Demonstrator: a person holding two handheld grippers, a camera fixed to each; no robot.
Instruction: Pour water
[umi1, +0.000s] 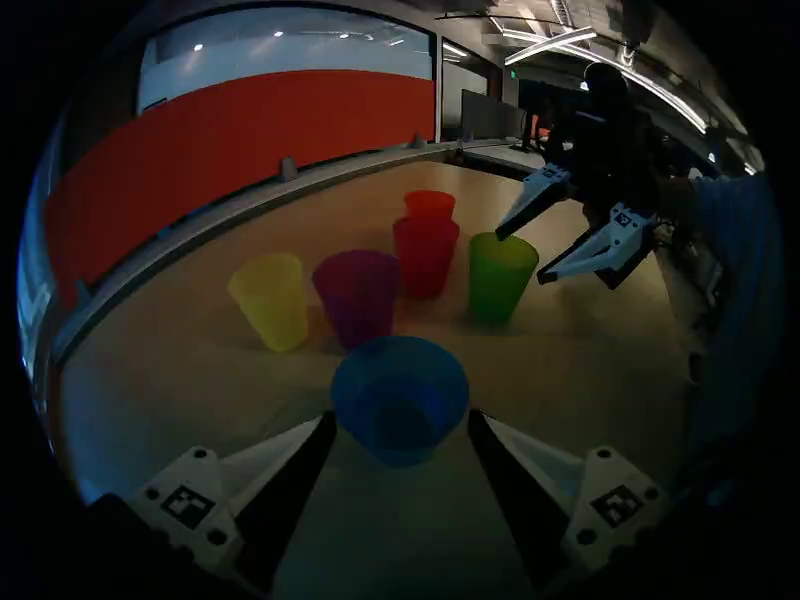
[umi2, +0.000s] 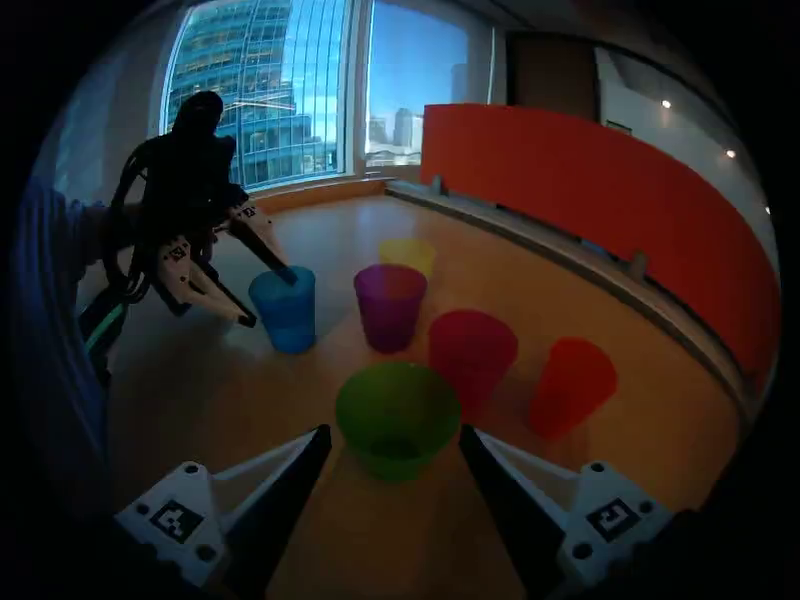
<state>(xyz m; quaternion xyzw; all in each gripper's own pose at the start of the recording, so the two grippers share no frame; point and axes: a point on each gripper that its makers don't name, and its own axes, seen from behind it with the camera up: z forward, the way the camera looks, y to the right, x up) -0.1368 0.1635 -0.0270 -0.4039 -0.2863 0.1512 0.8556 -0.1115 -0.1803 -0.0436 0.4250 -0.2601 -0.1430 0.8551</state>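
While left tool (umi1: 400, 420) gapes round the blue cup (umi1: 400, 395) and right tool (umi2: 392, 432) round the green cup (umi2: 397, 412), right gripper view adds windows (umi2: 300, 90).

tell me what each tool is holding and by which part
Cannot tell for sure. The left tool straddles the sides of the blue cup, and the right tool likewise straddles the green cup. Whether either presses is unclear.

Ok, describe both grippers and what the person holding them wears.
The left gripper and right gripper match: two tapering fingers, black on the inner faces and white outside, each with a square black-and-white marker near its base. In the right gripper view, the left gripper's body is bulky and black, with dark cables looping off it. Both sleeves are blue.
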